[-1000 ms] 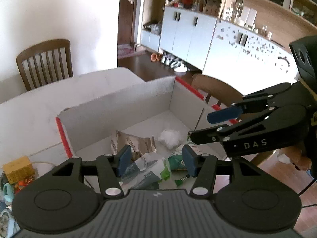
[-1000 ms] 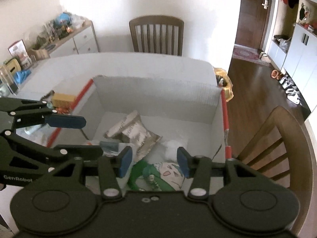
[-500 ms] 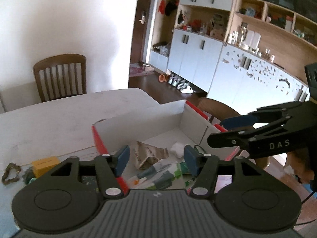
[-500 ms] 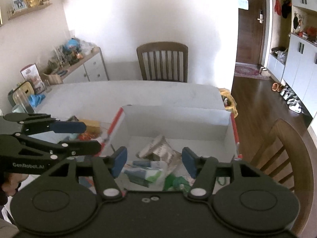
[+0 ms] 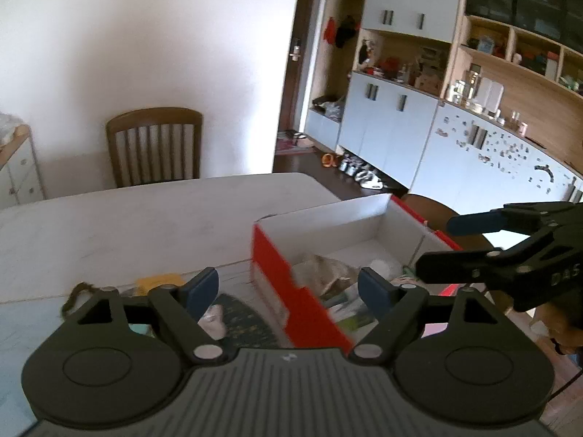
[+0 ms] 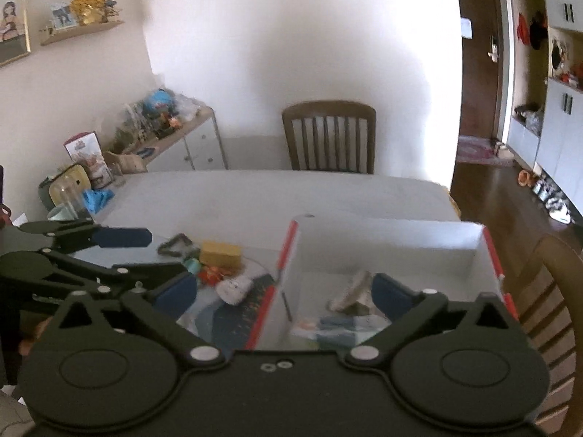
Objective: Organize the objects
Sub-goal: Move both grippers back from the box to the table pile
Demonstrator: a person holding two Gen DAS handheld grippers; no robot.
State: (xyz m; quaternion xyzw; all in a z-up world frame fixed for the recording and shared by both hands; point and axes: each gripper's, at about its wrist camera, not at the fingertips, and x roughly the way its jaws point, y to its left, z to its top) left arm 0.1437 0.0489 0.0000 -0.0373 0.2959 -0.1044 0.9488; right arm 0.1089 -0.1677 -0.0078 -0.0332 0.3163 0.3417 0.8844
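A red and white cardboard box (image 5: 288,273) stands on the pale table (image 5: 145,218) and holds crumpled packets (image 5: 328,276) and a white wad (image 5: 382,266). The box also shows in the right wrist view (image 6: 393,244). My left gripper (image 5: 288,289) is open and empty, raised above the box's near left corner. My right gripper (image 6: 284,293) is open and empty, raised above the box's near edge. Left of the box lie a yellow block (image 6: 220,253), a white pouch (image 6: 235,289), a dark mat (image 6: 237,313) and other small items.
A wooden chair (image 5: 155,145) stands at the table's far side, another chair (image 6: 546,291) to the right of the box. A sideboard with clutter (image 6: 164,131) is at the far left. Jars and a cup (image 6: 69,196) stand on the table's left end.
Both grippers have risen and pulled back from inside the box, both open all along. The views now take in the table and the items left of the box.
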